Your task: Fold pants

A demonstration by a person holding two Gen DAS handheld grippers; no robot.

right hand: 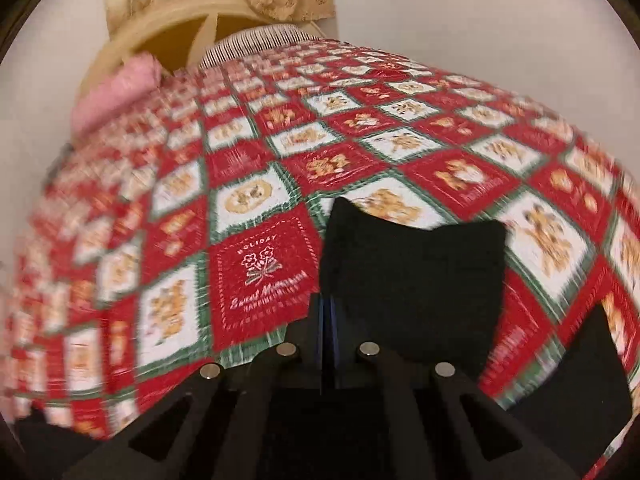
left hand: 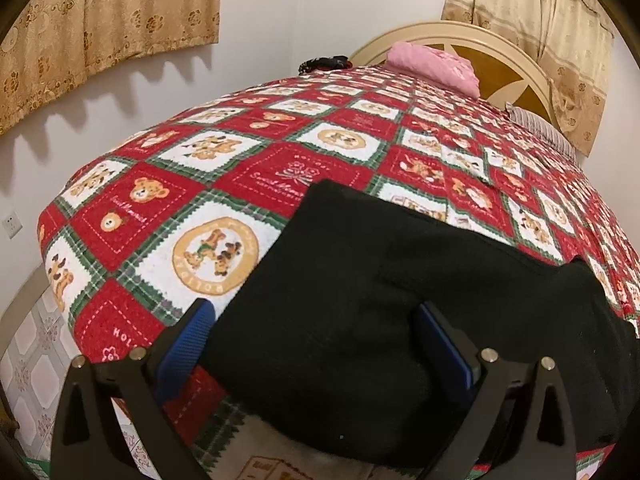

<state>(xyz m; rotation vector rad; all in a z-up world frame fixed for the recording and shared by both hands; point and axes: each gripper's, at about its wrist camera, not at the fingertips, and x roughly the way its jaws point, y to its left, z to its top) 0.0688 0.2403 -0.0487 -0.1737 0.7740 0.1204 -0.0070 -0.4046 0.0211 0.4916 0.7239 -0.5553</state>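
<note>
The black pants [left hand: 360,280] lie on a red, white and green bear-patterned quilt [left hand: 224,160]. My left gripper [left hand: 316,320] is open, its blue-padded fingers [left hand: 192,336] wide apart on either side of the near part of the pants. In the right wrist view the picture is blurred by motion. My right gripper [right hand: 328,312] is shut on an edge of the black pants [right hand: 412,276], and a flap of the cloth stands up in front of it above the quilt [right hand: 256,200].
A pink folded cloth [left hand: 436,66] and a striped pillow [left hand: 540,128] lie by the cream headboard [left hand: 516,64]. A dark item [left hand: 324,64] sits at the far bed edge. Tiled floor [left hand: 28,360] and a wall are on the left.
</note>
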